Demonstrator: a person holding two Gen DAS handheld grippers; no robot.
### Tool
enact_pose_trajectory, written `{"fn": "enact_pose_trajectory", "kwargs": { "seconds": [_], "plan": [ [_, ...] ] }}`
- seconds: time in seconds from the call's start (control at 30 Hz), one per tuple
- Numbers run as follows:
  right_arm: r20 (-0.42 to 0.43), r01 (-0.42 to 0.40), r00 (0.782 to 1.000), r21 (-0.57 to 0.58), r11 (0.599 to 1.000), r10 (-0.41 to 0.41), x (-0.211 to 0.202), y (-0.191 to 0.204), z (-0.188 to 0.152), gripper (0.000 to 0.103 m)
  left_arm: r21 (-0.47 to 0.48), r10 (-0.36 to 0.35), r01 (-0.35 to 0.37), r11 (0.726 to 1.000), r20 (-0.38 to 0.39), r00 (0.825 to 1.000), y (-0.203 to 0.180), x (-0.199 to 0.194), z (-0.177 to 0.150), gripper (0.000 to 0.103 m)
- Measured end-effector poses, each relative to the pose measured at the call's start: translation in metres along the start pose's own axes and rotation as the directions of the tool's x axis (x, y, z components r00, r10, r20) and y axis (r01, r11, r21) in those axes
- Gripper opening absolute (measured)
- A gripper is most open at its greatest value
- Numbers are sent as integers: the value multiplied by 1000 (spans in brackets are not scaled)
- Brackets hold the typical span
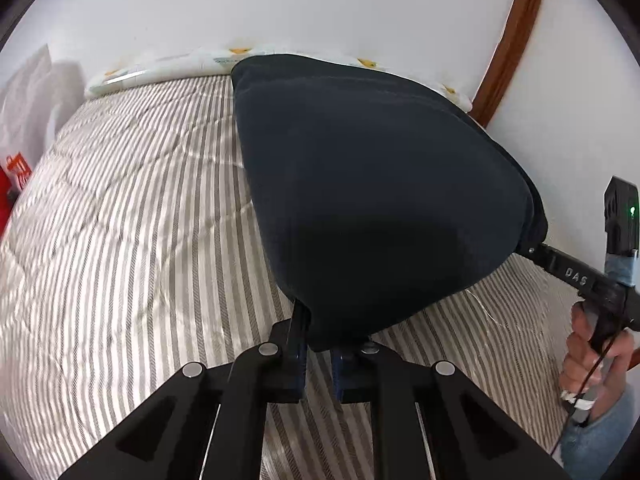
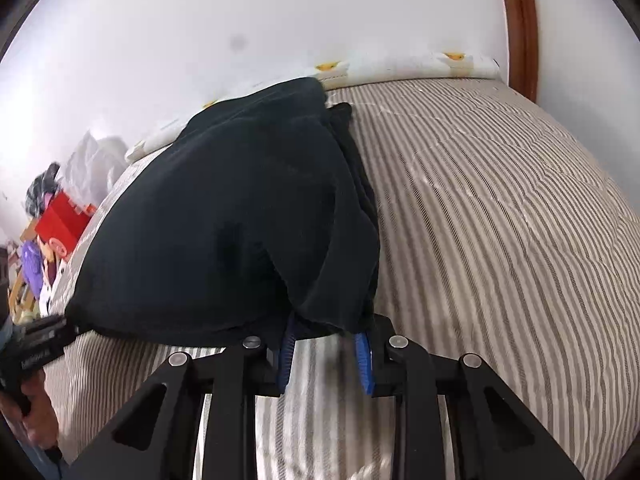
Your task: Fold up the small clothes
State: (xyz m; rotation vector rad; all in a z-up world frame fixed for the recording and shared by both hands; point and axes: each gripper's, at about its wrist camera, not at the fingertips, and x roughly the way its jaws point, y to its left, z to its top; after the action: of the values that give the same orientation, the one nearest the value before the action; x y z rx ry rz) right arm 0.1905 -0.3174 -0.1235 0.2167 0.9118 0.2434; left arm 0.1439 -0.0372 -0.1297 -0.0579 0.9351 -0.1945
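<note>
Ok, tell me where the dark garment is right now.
The dark garment lies on the striped bedcover, reaching back to the pillow by the wall, with the left gripper and right gripper at its near corners.

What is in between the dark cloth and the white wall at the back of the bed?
A white pillow with yellow spots lies there, along the far edge of the striped bed cover. The dark cloth hides part of it. Both views show it.

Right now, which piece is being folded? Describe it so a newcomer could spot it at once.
Find the striped bed cover. Above it hangs a dark cloth, stretched between the left hand-held gripper and the right hand-held gripper. It is the only plain dark item against the pale stripes.
</note>
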Motion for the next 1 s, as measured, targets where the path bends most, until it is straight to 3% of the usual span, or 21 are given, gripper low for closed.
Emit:
{"fn": "enact_pose_trajectory", "kwargs": {
  "seconds": [0.1,0.2,0.3,0.37,0.43,0.53,0.6,0.67,0.8,1.0],
  "plan": [
    [-28,-17,999,-19,1000,16,0,-2,6,27,-61,-36,35,998,-21,999,12,2,1,10],
    [-46,-29,999,-46,998,27,-15,-4,0,28,-60,-46,44,997,-27,999,18,0,-3,13],
    [5,-56,998,-49,997,56,-42,-6,-1,28,-42,-54,53,998,-21,998,18,-5,-9,13],
    [43,-57,997,-61,997,59,-55,-5,6,39,-37,-63,62,997,-15,998,17,-10,-12,13],
    [84,-55,995,-54,997,59,-57,-5,15,44,-22,-64,63,998,-14,998,16,-17,-17,14],
    [80,-52,995,-12,999,52,-43,-9,28,43,9,-58,58,998,16,998,17,-35,-23,21],
    [98,-59,994,21,998,57,-37,-14,32,39,7,-53,53,999,36,998,20,-44,-23,26],
    [77,-66,995,28,997,63,-24,-16,35,11,-10,-54,54,998,52,997,23,-48,-16,31],
    [71,-11,997,-32,999,14,-17,-13,33,7,-27,-65,67,997,64,996,24,-46,1,36],
    [75,14,997,-20,1000,-12,-28,-14,34,7,-26,-20,21,999,45,999,20,-24,15,44]
  ]
}}
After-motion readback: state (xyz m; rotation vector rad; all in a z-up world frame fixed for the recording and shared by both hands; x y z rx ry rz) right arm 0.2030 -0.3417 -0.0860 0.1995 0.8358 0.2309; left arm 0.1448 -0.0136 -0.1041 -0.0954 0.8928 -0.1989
